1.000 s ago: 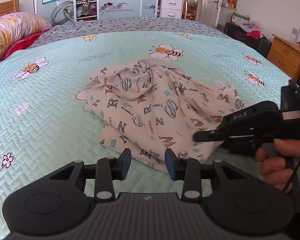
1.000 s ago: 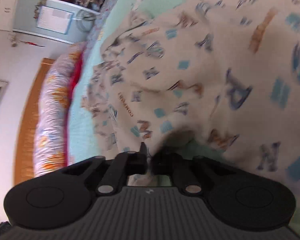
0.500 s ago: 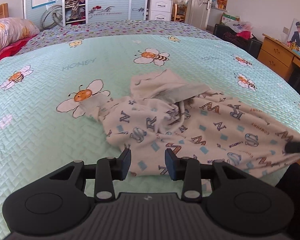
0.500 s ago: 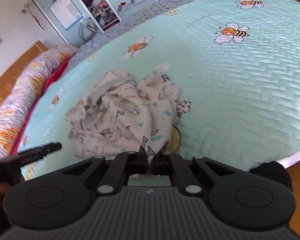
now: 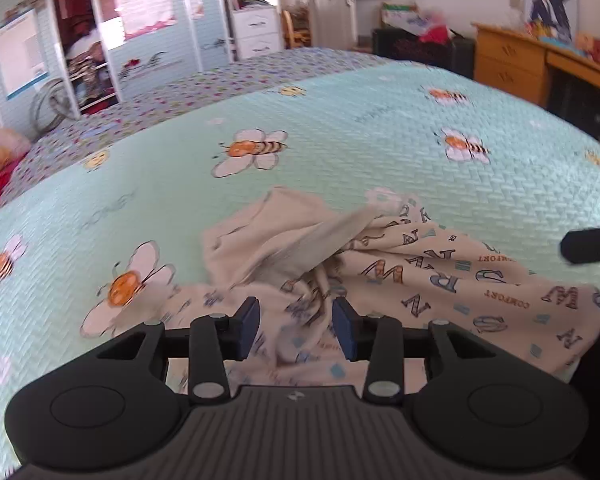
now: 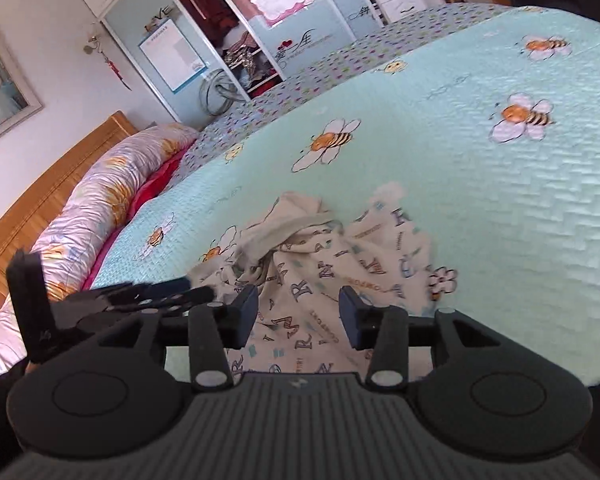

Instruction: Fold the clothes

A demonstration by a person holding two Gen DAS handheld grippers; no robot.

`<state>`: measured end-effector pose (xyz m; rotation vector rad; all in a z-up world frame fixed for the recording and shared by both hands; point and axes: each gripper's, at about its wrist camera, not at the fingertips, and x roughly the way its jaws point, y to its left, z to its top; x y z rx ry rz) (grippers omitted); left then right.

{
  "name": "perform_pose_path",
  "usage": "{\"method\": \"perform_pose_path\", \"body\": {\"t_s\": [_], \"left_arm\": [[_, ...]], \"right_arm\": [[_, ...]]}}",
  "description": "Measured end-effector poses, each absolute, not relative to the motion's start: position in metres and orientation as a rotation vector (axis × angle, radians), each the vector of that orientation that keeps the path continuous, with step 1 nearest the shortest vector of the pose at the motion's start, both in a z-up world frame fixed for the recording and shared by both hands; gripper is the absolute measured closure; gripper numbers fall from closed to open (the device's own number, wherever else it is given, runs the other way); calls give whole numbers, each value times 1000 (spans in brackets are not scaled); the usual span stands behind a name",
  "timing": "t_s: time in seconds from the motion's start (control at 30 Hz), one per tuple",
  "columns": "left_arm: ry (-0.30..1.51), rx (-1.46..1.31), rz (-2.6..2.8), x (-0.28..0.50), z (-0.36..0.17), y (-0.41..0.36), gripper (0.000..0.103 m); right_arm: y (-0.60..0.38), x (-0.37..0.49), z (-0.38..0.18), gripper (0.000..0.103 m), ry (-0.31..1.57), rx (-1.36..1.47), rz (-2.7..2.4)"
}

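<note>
A cream garment printed with letters (image 5: 420, 284) lies crumpled on the mint bee-print bedspread (image 5: 340, 140), near the bed's front edge. Part of it is turned plain side out (image 5: 284, 240). My left gripper (image 5: 296, 326) is open, low over the garment's near left part. My right gripper (image 6: 298, 316) is open and empty just above the garment (image 6: 320, 276). The right gripper's tip shows at the right edge of the left wrist view (image 5: 588, 244). The left gripper shows at the left of the right wrist view (image 6: 148, 296).
A flowered pillow (image 6: 100, 192) and a wooden headboard (image 6: 40, 208) lie to the left. A wardrobe (image 6: 228, 28) stands beyond the bed. A wooden desk (image 5: 540, 64) stands at the right. The bed's edge runs just below the garment.
My right gripper has opened and let go of the garment, which it had dragged toward the bed's front edge. The garment now lies slack. My left gripper moved closer over it.
</note>
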<state>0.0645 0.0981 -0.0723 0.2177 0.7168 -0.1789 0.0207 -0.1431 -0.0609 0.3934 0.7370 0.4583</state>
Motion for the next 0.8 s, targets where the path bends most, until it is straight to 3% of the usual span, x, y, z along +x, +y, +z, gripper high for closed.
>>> {"method": "perform_pose_path", "body": {"t_s": [0.07, 0.27, 0.33, 0.37, 0.4, 0.47, 0.67, 0.8], "left_arm": [[740, 258, -193, 83, -81, 88, 60], [790, 387, -220, 124, -106, 71, 56], [810, 395, -227, 137, -113, 70, 56], [826, 389, -230, 143, -116, 70, 63], [843, 378, -232, 149, -119, 70, 86], [848, 306, -233, 152, -115, 75, 94], [636, 75, -274, 117, -41, 105, 95], [497, -5, -291, 86, 32, 119, 95]], "right_arm": [[-129, 33, -76, 48, 750, 357, 445], [-104, 56, -131, 48, 818, 244, 396], [-108, 52, -133, 56, 801, 236, 392], [-109, 52, -133, 73, 796, 230, 387], [-111, 52, -132, 89, 791, 225, 383], [-119, 51, -127, 98, 773, 243, 386], [-137, 30, -79, 101, 544, 165, 303], [-141, 14, -13, 101, 299, 93, 277]]}}
